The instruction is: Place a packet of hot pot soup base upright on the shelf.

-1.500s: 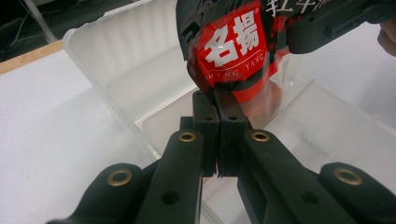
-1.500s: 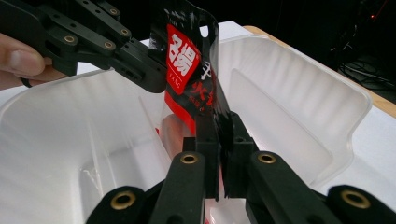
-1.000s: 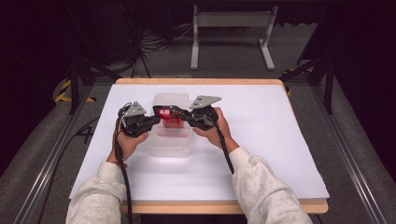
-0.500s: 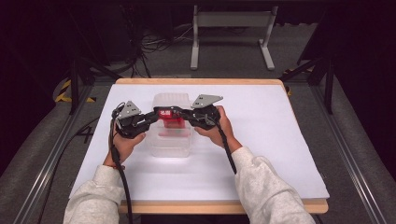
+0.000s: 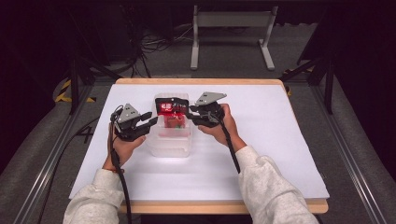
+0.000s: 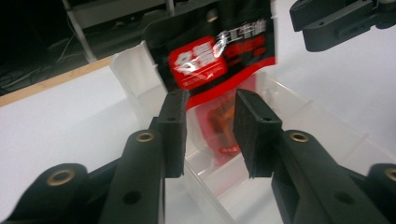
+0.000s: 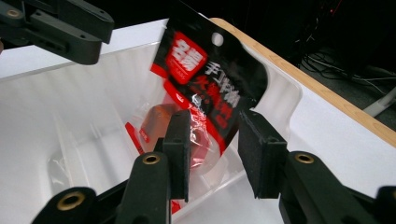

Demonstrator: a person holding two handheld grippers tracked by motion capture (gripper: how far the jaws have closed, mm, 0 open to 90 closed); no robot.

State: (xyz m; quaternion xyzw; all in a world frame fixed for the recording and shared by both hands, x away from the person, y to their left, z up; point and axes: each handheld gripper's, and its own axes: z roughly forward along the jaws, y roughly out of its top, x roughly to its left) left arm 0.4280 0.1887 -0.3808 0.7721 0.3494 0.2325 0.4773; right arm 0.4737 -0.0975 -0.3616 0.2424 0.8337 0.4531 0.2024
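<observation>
A red and black packet (image 5: 171, 111) stands tilted in a clear plastic bin (image 5: 170, 145) on the white table. My left gripper (image 5: 152, 121) is at the bin's left wall and my right gripper (image 5: 187, 112) is at its right side. Both have just been opening their jaws. In the left gripper view the packet (image 6: 219, 51) stands beyond the parted pads of that gripper (image 6: 210, 100), untouched. In the right gripper view the packet (image 7: 205, 79) leans just past my right gripper (image 7: 214, 122), whose pads are also off it.
The white sheet (image 5: 280, 140) covers a wooden table with bare room to the right and front of the bin. Dark floor, cables and a metal stand (image 5: 231, 28) lie beyond the far edge. Rails run along both sides of the table.
Both grippers have let go of the packet and opened. The left one has drawn back to the left and the right one slightly to the right. The packet now rests in the bin.
</observation>
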